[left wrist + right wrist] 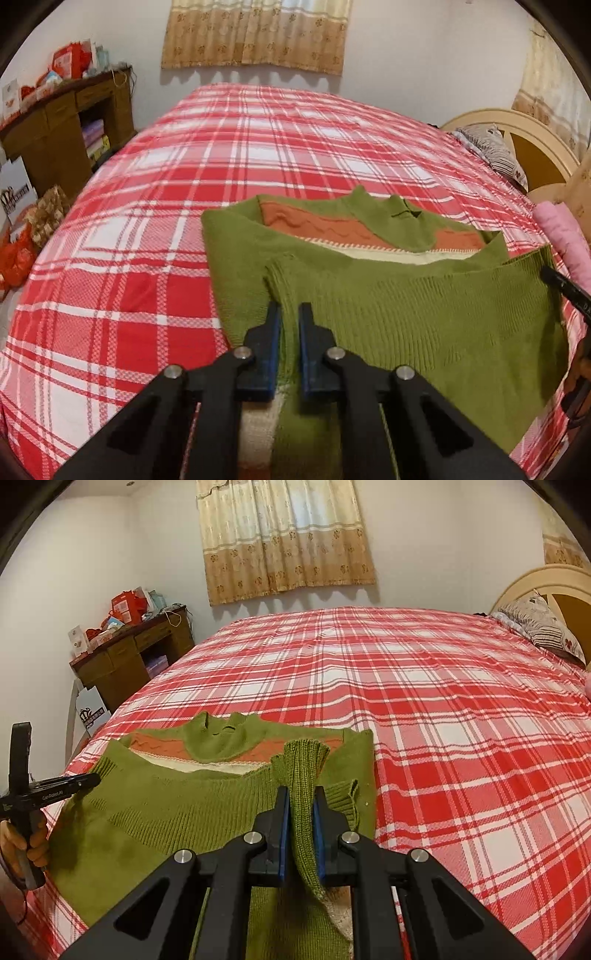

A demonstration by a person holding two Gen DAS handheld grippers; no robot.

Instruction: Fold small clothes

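A green knitted sweater (406, 314) with an orange and cream band lies on the red plaid bed cover (258, 147), its lower part doubled up over the chest. My left gripper (290, 310) is shut on the ribbed hem at the sweater's left corner, with green knit pinched between the blue pads. My right gripper (301, 794) is shut on the ribbed hem at the right corner of the sweater (166, 805), and a bunch of knit sticks up past its tips. The left gripper (92, 777) shows in the right wrist view, held by a hand. The right gripper's tip (546, 275) peeks in at the left wrist view's edge.
The plaid bed cover (443, 701) stretches far beyond the sweater. A wooden desk (133, 657) piled with boxes stands at the far left by the wall. A pillow (543, 627) and a curved headboard (546, 579) are at the right. A pink rolled cloth (561, 240) lies by the sweater's right side.
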